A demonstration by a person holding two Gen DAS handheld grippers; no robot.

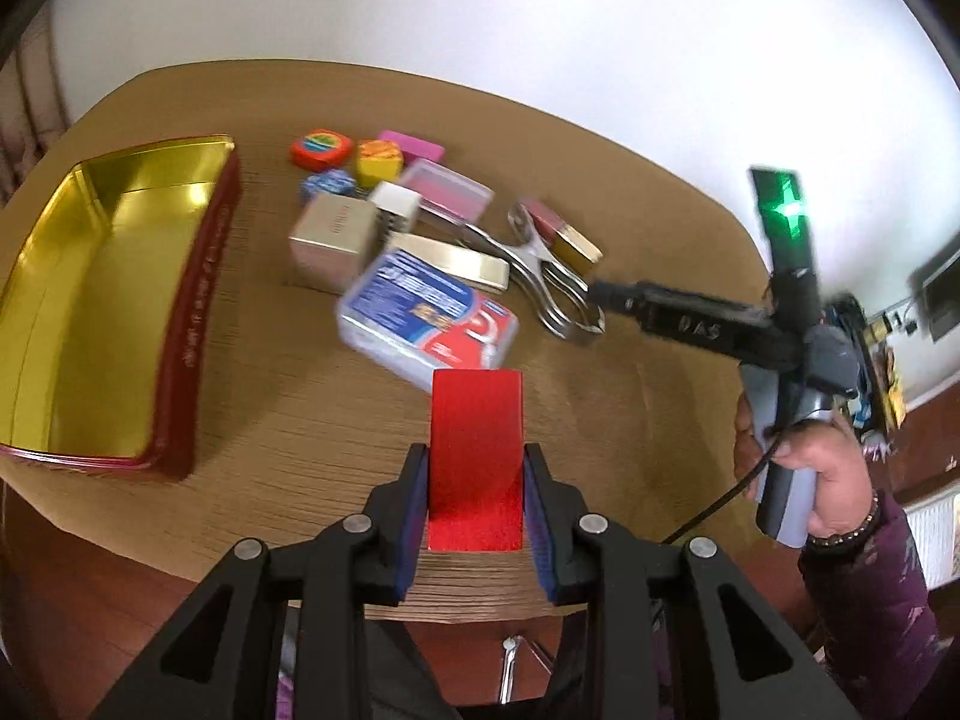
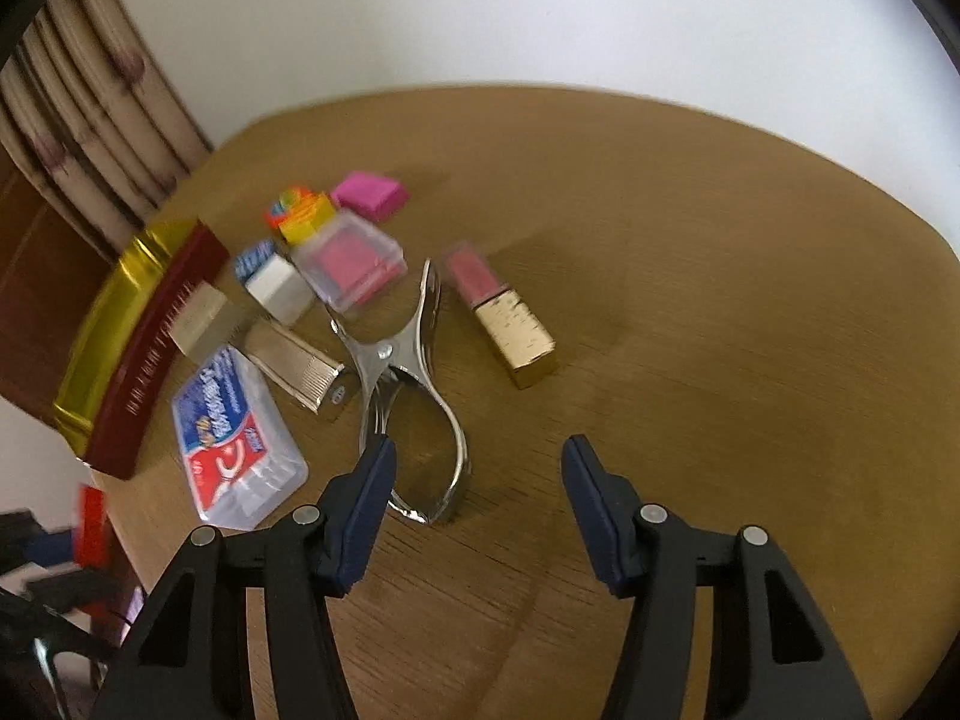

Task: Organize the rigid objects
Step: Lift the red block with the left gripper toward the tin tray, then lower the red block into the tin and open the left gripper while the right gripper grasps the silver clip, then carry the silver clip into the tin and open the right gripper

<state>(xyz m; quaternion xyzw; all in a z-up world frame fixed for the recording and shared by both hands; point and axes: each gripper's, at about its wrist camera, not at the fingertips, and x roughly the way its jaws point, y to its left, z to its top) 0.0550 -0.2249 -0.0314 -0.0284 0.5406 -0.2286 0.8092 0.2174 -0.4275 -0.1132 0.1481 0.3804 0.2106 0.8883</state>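
Your wooden table [image 1: 630, 192] fills both views, and the biggest thing on it is the red tin with the gold lining [image 1: 114, 300], open-topped, sitting at the left edge with nothing visible inside. Next in size, the clear floss-pick box [image 2: 237, 438] with the blue and red label lies just beside the tin, in front of the cluster. The chrome tongs [image 2: 402, 384] sprawl through the middle, their looped handles nearest your right gripper [image 2: 474, 492], whose fingers stand wide apart with nothing between them, the left finger over the handle loop; contact I cannot tell. Your left gripper [image 1: 477, 480] is clamped on the red block [image 1: 477, 456], held upright above the table's near edge, well apart from the tin. To the right of the tongs lies the lipstick [image 2: 501, 312], pink top, gold base. Behind, the small stuff: a clear case with pink inside [image 2: 354, 267], a white cube [image 2: 279, 288], a magenta eraser [image 2: 369, 195].
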